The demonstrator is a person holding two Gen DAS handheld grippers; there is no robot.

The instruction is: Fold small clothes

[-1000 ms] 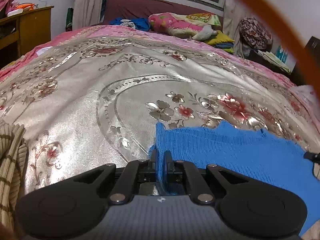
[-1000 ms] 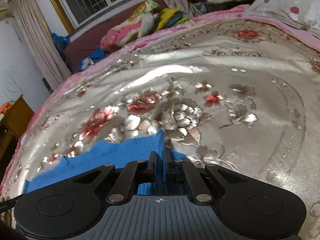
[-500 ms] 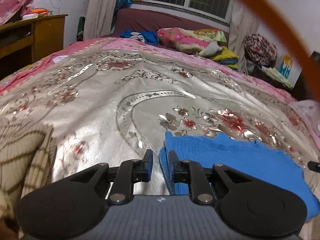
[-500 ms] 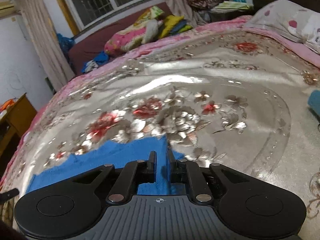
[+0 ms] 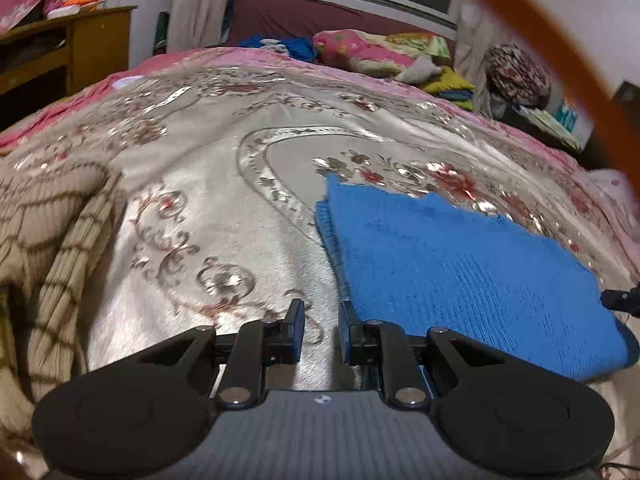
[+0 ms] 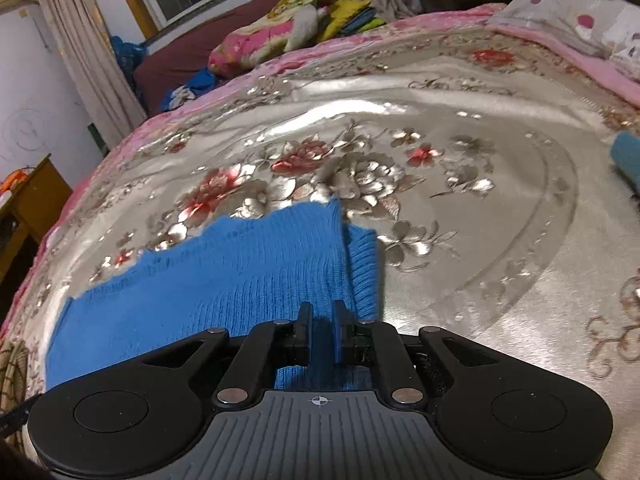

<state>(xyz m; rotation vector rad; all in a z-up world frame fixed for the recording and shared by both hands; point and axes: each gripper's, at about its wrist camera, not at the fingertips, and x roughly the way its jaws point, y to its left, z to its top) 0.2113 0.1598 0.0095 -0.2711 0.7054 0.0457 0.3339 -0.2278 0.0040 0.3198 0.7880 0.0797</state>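
A blue knitted garment [image 5: 460, 272] lies folded flat on the silver floral bedspread [image 5: 224, 184]. It also shows in the right wrist view [image 6: 224, 276]. My left gripper [image 5: 321, 312] is open and empty, just off the garment's left edge, above the bedspread. My right gripper [image 6: 320, 316] is open a little, above the garment's right part near its ribbed edge [image 6: 362, 264]. Nothing is held between its fingers.
A beige checked garment [image 5: 52, 240] is heaped at the left. A teal item [image 6: 626, 156] lies at the right edge of the bed. Pillows and clothes [image 5: 380, 50] are piled at the far end. A wooden cabinet [image 5: 72, 52] stands at the left.
Both grippers have let go of the blue garment's edges and opened. They have pulled back and up, and the garment now lies flat on the bed.
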